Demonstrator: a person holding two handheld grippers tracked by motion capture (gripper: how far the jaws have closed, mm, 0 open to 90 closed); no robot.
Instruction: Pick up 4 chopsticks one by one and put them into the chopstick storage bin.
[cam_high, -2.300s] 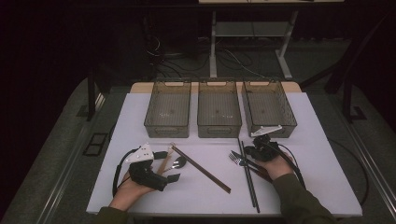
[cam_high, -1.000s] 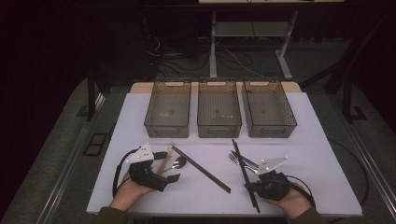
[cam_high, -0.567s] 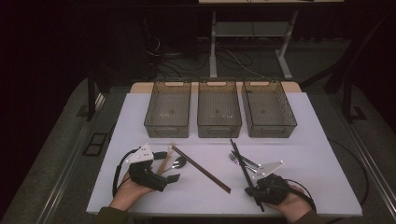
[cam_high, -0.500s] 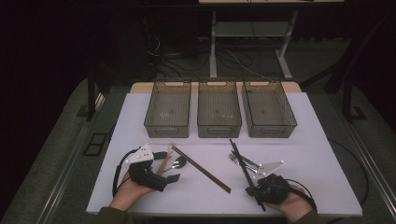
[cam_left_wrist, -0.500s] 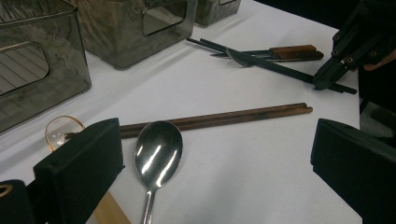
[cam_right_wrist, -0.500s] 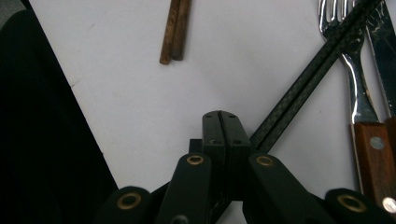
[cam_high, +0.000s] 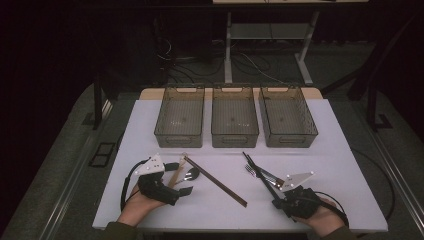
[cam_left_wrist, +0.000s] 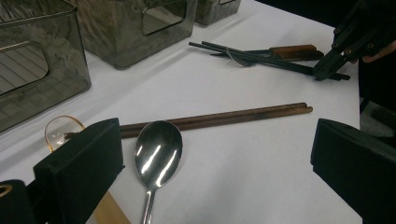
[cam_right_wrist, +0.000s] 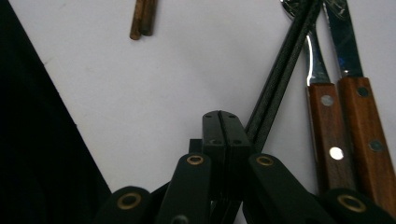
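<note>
My left gripper (cam_high: 179, 179) (cam_left_wrist: 217, 172) rests open at the table's front left, its jaws wide on either side of a steel spoon (cam_left_wrist: 158, 150) (cam_high: 191, 173). A pair of brown chopsticks (cam_high: 216, 181) (cam_left_wrist: 219, 117) lies diagonally just beyond the spoon. My right gripper (cam_high: 277, 203) (cam_right_wrist: 220, 119) is shut at the front right, pads pressed together with nothing showing between them. Black chopsticks (cam_high: 260, 175) (cam_right_wrist: 280, 74) lie against its right side and run under its linkage. A wooden-handled fork (cam_right_wrist: 322, 107) and knife (cam_right_wrist: 362, 107) lie beside them.
Three smoky plastic bins (cam_high: 180, 118) (cam_high: 234, 118) (cam_high: 287, 118) stand in a row at the back of the white table (cam_high: 330, 150). An amber clear spoon (cam_left_wrist: 60, 131) lies by my left jaw. Both grippers trail cables near the front edge.
The right hand has drawn back from near the right bin to the front edge. The far ends of the black chopsticks have swung slightly left. The left gripper has kept still.
</note>
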